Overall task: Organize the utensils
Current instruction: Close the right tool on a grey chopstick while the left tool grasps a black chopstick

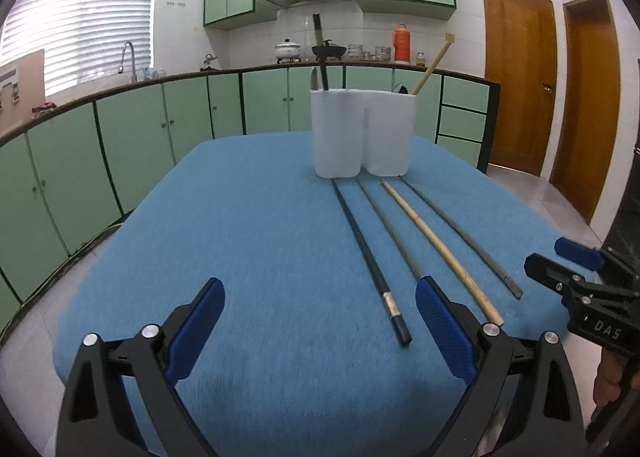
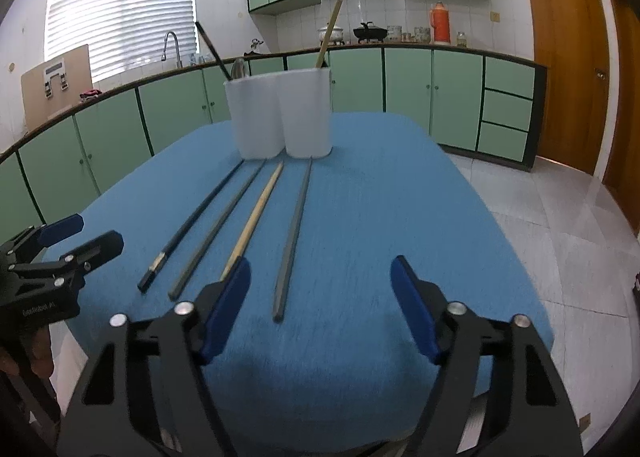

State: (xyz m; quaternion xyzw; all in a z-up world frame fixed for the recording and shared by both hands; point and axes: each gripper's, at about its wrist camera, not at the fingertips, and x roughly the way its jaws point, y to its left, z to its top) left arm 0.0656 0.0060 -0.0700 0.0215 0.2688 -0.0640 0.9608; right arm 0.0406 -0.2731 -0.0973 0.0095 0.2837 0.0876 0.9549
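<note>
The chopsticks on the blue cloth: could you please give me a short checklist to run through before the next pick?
1. Right gripper open, nothing between the pads: ok.
2. Left gripper open and empty: ok.
3. Four chopsticks lie apart: black chopstick, grey chopstick, wooden chopstick, outer grey chopstick: ok.
4. White holder upright: ok.
5. Room left inside the holder: cannot tell.

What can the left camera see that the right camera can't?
Only the left view shows a second wooden door fully and the right gripper from the side, jaws open and empty. Only the right view shows the board by the window fully and the left gripper from the side, open. Both show four chopsticks lying on the blue cloth, the white holder with utensils in it, and the orange flask.
</note>
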